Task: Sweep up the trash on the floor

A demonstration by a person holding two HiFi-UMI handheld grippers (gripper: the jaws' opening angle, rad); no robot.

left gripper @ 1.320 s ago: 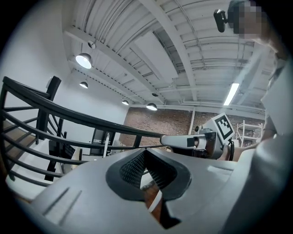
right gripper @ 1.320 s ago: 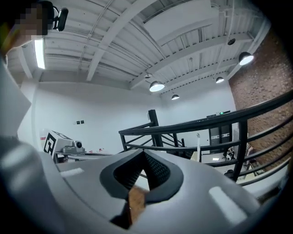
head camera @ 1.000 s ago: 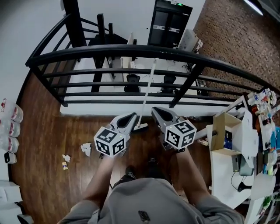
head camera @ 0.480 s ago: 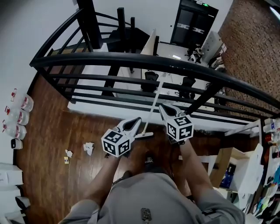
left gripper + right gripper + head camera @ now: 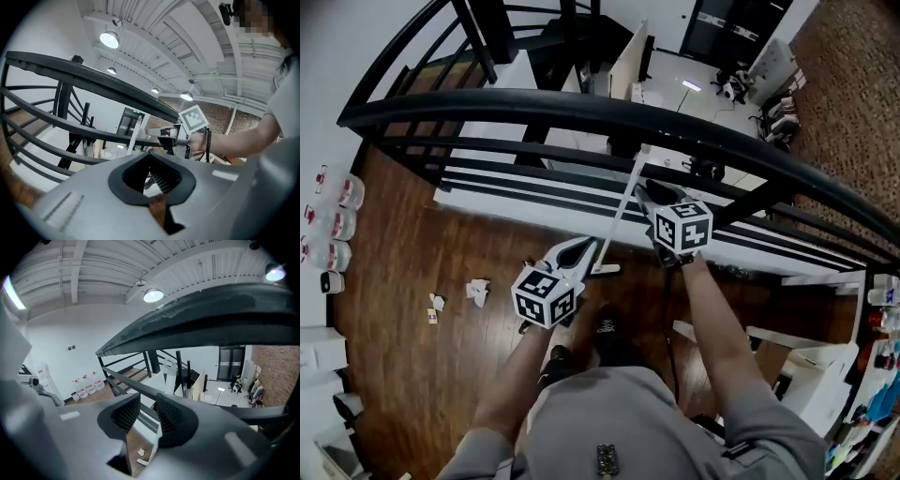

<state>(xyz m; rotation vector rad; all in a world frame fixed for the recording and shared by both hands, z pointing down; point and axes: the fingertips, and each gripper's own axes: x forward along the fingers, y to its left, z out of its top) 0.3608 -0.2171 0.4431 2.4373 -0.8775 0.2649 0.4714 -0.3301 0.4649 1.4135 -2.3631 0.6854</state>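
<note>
Trash [image 5: 476, 291] lies left of left claw [image 5: 583, 247], apparently apart.

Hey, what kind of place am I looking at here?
Probably an indoor mezzanine over an office: a black metal railing edges the wooden floor, and desks and office chairs show on the level below.
</note>
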